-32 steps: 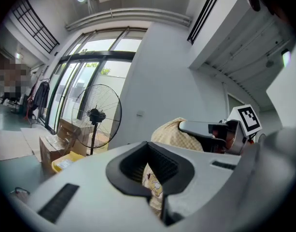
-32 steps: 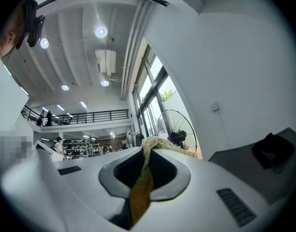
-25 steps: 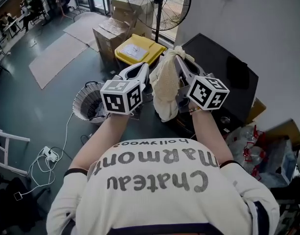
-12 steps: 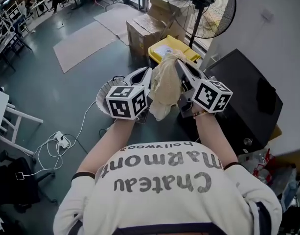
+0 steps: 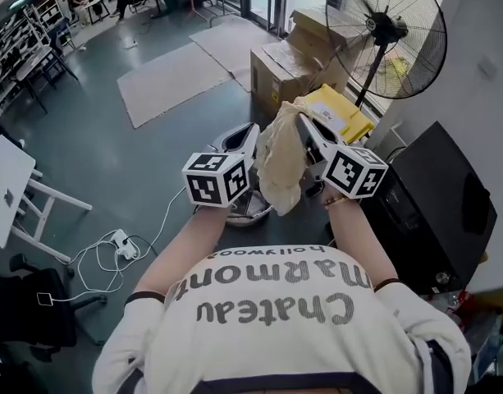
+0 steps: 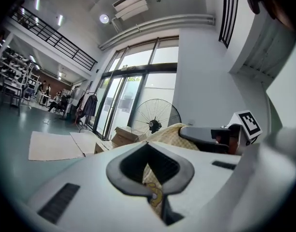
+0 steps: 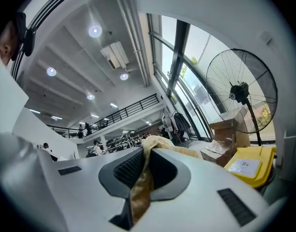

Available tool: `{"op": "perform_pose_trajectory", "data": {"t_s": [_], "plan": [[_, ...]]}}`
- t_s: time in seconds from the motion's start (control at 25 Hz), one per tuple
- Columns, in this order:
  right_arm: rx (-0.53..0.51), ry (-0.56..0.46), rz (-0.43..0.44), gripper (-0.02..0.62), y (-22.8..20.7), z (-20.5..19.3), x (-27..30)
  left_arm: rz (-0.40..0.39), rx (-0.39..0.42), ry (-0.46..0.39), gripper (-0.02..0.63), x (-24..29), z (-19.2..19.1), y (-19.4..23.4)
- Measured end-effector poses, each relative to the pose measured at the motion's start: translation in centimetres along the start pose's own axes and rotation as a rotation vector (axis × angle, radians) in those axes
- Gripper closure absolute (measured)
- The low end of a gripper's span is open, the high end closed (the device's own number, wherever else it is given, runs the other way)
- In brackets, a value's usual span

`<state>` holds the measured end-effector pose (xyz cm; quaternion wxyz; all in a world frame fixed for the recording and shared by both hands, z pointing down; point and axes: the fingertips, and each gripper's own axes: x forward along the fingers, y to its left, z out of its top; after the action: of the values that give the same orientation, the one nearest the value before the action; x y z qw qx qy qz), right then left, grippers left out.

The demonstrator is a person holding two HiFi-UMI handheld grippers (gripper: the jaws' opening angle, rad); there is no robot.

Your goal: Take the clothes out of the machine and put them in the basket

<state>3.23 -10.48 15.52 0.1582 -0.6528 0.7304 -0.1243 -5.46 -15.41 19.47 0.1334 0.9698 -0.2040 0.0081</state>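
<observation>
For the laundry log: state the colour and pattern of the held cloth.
The cloth is pale cream-yellow, finely checked; clearest in the left gripper view.

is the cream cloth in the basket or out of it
Out: the cream cloth hangs clamped in the left gripper and right gripper, above the basket.

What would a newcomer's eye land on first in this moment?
A cream cloth hangs mid-frame, pinched by both the left gripper and the right gripper, with a round basket showing beneath them. A big pedestal fan stands upper right, a black machine at right.
</observation>
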Motion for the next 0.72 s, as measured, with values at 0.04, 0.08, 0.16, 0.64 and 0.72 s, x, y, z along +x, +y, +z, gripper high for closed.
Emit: {"op": "perform_pose_trajectory", "data": {"t_s": [0.04,0.08,0.16,0.64,0.72], "plan": [[0.004,-0.005,0.006,0.545,0.4,-0.2,1.2,0.008,0.004,-0.001,0.599,-0.1,0.4,1.3],[0.007,-0.009,0.01,0.545,0.6,-0.4,2.3,0.016,0.011,-0.001,0.598,0.0,0.7,2.5],[0.013,-0.015,0.016,0.545,0.8,-0.9,4.3,0.028,0.023,0.005,0.598,0.1,0.8,4.6],[0.043,0.164,0.062,0.545,1.6,-10.4,11.8,0.113,-0.053,0.058,0.598,-1.2,-4.2,13.4],[0.056,0.194,0.07,0.545,0.9,-11.4,13.3,0.15,-0.061,0.067,0.598,-0.9,-4.6,15.1]]}}
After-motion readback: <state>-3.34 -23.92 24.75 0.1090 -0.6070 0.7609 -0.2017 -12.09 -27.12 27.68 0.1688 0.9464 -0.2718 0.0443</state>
